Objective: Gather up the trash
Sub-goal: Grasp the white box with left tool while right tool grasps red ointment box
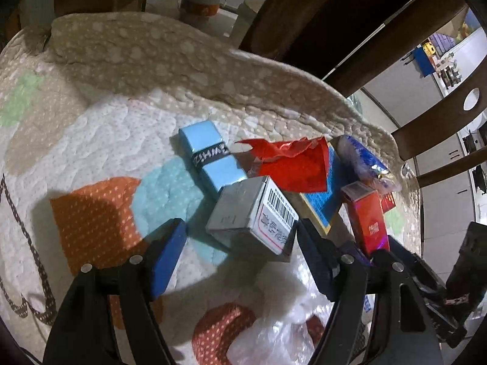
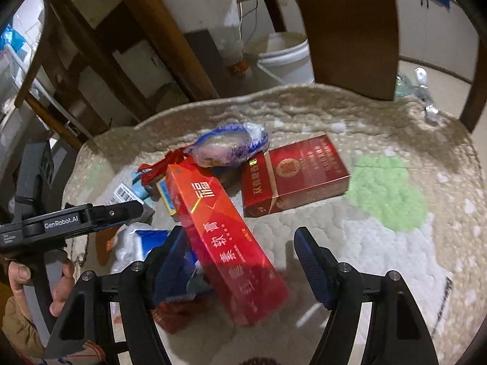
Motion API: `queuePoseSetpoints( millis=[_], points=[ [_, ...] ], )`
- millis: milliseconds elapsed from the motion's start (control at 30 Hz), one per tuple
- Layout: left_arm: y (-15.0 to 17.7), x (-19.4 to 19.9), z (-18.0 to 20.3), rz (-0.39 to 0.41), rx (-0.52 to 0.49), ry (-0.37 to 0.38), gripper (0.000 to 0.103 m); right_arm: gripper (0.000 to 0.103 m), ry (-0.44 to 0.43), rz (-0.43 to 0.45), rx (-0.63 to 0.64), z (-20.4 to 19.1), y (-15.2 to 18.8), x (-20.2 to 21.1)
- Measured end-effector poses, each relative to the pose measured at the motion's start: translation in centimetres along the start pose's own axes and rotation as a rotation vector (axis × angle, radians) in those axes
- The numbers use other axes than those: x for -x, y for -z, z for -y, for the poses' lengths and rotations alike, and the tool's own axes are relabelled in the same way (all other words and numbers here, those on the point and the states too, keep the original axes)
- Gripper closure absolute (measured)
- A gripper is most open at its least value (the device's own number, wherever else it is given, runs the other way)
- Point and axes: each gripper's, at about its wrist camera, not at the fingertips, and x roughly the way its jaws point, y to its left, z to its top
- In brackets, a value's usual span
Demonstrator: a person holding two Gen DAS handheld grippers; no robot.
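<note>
While left gripper [image 1: 240,231] gapes around grey barcoded carton [image 1: 252,213], right gripper [image 2: 240,246] open, empty: tall orange-red glossy carton [image 2: 225,234] leans, may topple off quilted cloth [image 2: 380,258].

1. quilted cloth [image 1: 100,140]: white, dotted, with orange, pale blue and green patches.
2. long box [image 1: 210,158]: light blue with a dark lettered band.
3. square box [image 1: 240,213]: silver-grey, with a barcode label.
4. torn wrapper [image 1: 295,164]: red.
5. tall carton [image 2: 225,237]: orange-red with gold characters.
6. flat pack [image 2: 298,173]: dark red with gold print.
</note>
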Motion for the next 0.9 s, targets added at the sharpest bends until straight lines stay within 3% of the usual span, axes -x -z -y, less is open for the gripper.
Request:
queuePoseSetpoints(
  millis=[100, 133, 167, 200, 233, 300, 367, 667, 900],
  points=[
    [0.0, -0.2, 0.4, 0.002, -0.013, -0.01, 0.029, 0.026, -0.019, -0.019, -0.013, 0.1, 0.0, -1.2],
    [0.1, -0.2, 0.6, 0.006, -0.023, -0.017, 0.033, 0.026, -0.026, -0.024, -0.022, 0.1, 0.0, -1.6],
    [0.1, -0.1, 0.8, 0.009, -0.035, -0.013, 0.048, 0.026, -0.034, -0.025, -0.033, 0.2, 0.1, -1.9],
    [0.2, 0.0, 1.0, 0.006, -0.045, 0.007, 0.049, 0.028, -0.041, -0.024, -0.04, 0.2, 0.1, -2.0],
    [0.3, 0.3, 1.2, 0.007, -0.05, -0.001, 0.051, 0.032, -0.051, -0.023, -0.048, 0.3, 0.1, -2.1],
    [0.7, 0.9, 1.7, 0.029, -0.068, -0.005, 0.06, 0.051, -0.082, -0.026, -0.064, 0.4, 0.2, -1.8],
    [1.3, 1.7, 2.0, 0.034, -0.081, -0.001, 0.07, 0.059, -0.1, -0.025, -0.064, 0.3, 0.4, -1.1],
    [4.5, 6.4, 3.6, 0.133, -0.188, -0.067, 0.07, 0.059, -0.134, 0.042, -0.135, 1.8, 2.1, 3.7],
    [7.2, 10.4, 5.3, 0.226, -0.283, -0.105, 0.07, 0.059, -0.108, 0.089, -0.173, 3.1, 4.5, 7.6]
  ],
)
